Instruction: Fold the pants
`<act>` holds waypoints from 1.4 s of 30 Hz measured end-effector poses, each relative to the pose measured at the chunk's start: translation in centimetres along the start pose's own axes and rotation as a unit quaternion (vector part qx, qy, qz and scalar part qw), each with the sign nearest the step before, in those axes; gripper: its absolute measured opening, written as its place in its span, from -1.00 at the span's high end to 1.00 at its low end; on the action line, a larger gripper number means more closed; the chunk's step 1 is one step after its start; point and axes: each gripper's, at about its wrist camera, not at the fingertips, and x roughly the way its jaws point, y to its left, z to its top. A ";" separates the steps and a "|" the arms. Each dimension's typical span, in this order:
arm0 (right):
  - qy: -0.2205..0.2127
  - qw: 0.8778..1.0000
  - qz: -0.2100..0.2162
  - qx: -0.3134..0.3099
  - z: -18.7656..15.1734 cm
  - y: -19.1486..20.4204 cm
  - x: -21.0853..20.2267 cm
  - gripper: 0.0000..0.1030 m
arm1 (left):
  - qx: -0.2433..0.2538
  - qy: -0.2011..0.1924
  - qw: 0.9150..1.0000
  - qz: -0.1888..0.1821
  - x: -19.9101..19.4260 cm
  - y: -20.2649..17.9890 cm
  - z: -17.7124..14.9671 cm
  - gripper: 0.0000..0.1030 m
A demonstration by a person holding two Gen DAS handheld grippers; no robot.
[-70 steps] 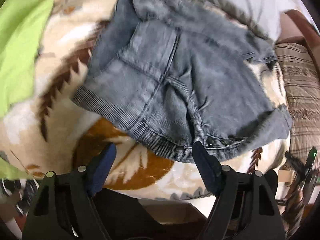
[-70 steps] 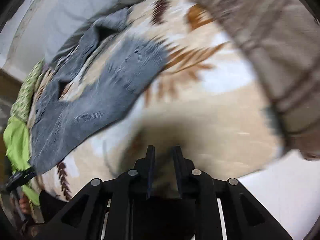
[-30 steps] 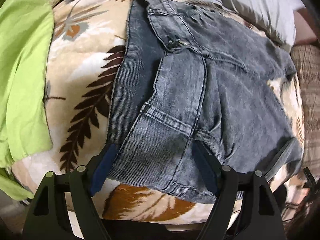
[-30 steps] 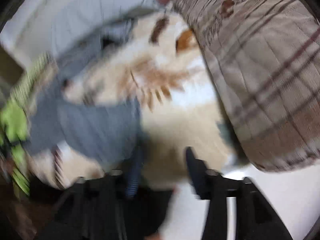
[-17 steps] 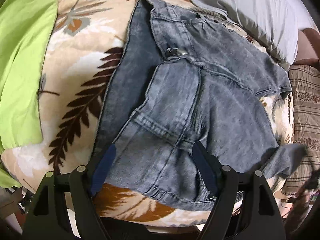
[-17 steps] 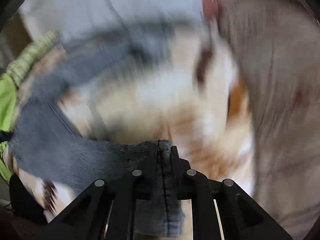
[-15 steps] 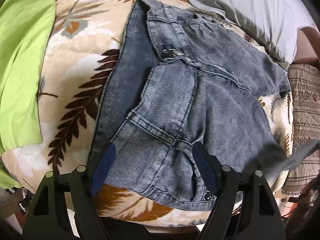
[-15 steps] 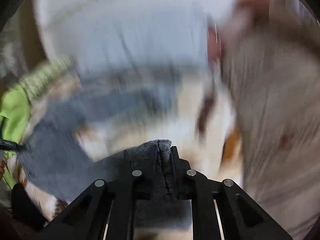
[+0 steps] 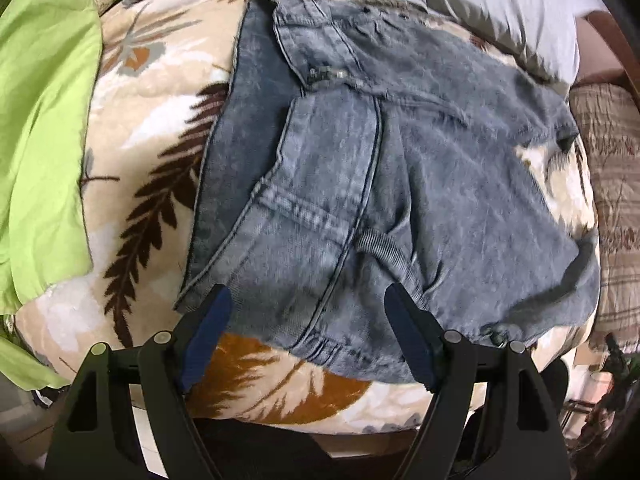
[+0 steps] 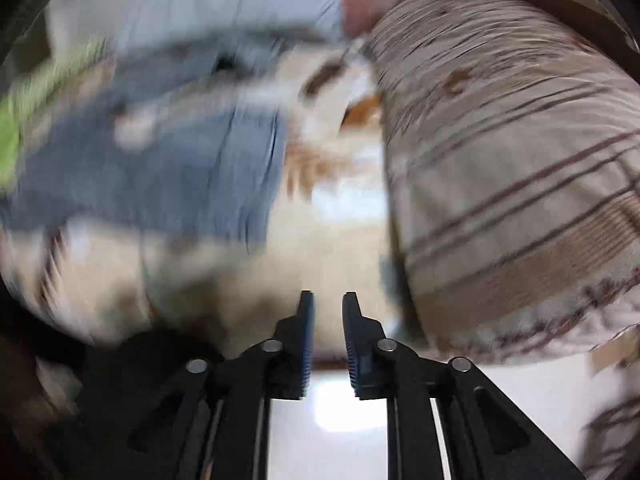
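Left wrist view: pants [image 9: 360, 184] lie folded on a leaf-print blanket [image 9: 140, 184], beside green cloth [image 9: 40, 120]; left gripper [image 9: 308, 336] hangs over their near edge, jaws spread, empty. Right gripper [image 10: 328, 320], blurred, shows a narrow gap, holding nothing.

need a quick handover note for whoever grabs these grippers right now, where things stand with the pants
Left gripper: open wide, holding nothing, fingers over the near edge of the denim pants.
Right gripper: jaws nearly together with a narrow gap, nothing between them; this view is motion-blurred. It sits off the pants, over the leaf-print blanket, beside the striped cushion.
Pants: lying bunched on the blanket, one flap already laid across the middle, right edge rumpled. Green cloth lies to the left, clear of them.
Done: a first rough fold.
Left: smooth the right side, fold again into a neat stack.
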 end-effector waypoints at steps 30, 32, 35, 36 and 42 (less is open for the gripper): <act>0.065 0.995 -0.030 0.062 12.6 4.1 15.1 0.48 | -0.011 0.004 0.998 0.055 4.0 -0.3 5.8 -0.32; 0.043 0.995 0.004 0.090 11.5 3.4 12.4 0.13 | -0.005 0.002 0.999 0.043 2.8 0.4 4.8 -0.32; 0.031 0.993 0.026 0.112 8.9 2.9 9.3 -0.21 | -0.011 -0.005 1.000 0.010 1.2 1.5 2.9 -0.33; 0.038 0.992 0.032 0.118 7.8 2.9 9.0 -0.21 | -0.016 -0.004 1.000 -0.008 0.8 1.8 2.2 -0.33; 0.040 0.986 0.061 0.150 4.9 3.5 11.0 0.00 | -0.035 0.014 0.997 -0.065 0.8 1.5 -1.1 -0.41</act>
